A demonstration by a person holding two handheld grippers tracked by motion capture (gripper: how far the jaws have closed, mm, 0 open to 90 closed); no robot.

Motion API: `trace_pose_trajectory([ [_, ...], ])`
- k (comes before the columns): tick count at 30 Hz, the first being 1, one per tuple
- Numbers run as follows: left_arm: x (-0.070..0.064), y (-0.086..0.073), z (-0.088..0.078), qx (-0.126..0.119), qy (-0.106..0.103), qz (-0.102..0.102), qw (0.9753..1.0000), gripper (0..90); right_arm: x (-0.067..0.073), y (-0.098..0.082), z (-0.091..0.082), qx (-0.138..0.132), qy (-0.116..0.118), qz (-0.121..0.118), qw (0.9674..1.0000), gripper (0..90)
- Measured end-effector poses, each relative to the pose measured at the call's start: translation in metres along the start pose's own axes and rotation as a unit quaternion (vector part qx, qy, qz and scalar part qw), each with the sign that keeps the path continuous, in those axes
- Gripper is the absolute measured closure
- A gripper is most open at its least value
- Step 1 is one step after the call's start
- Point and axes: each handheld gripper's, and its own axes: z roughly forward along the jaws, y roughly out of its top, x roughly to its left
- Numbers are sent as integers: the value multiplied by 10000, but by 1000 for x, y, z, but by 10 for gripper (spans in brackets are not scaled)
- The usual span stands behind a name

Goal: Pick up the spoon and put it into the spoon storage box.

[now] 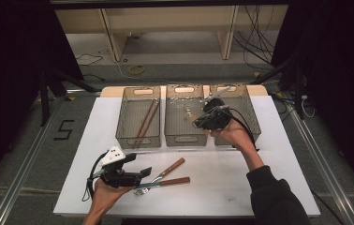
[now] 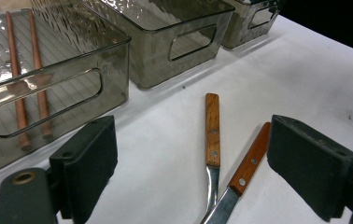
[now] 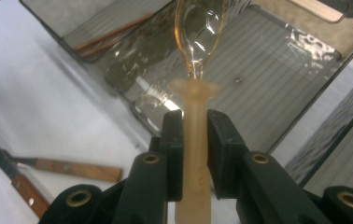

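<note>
My right gripper (image 1: 197, 121) (image 3: 194, 123) is shut on the handle of a clear amber plastic spoon (image 1: 188, 113) (image 3: 197, 32). It holds the spoon in the air above the middle grey basket (image 1: 184, 138) (image 3: 277, 84), bowl end pointing away from the jaws. My left gripper (image 1: 143, 172) (image 2: 198, 161) stands open low over the white table, nothing between its pads. Just ahead of it lie two wooden-handled pieces of cutlery, one with a narrow neck (image 2: 212, 128) (image 1: 173, 166) and one with a flat blade (image 2: 251, 158) (image 1: 177, 181).
Three grey see-through baskets stand in a row at the back of the white table (image 1: 269, 178). The left basket (image 1: 137, 139) (image 2: 72, 93) holds two brown chopsticks (image 1: 144, 123) (image 2: 17, 79). The right basket (image 1: 246, 90) sits behind my right hand. Dark floor and cables lie beyond.
</note>
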Motion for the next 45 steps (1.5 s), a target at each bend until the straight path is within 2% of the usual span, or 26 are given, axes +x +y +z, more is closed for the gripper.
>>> trace_pose_trajectory([
  [9, 1, 0, -1, -52, 3, -23, 10000, 157, -7, 18, 16, 25, -126, 92, 9999, 782],
  [23, 0, 0, -2, -99, 5, 14, 9999, 157, -24, 29, 45, 183, -280, 365, 9988, 781],
  [45, 1, -1, -3, -169, 33, -14, 9999, 157, -21, 35, 76, 419, -316, 556, 9971, 779],
])
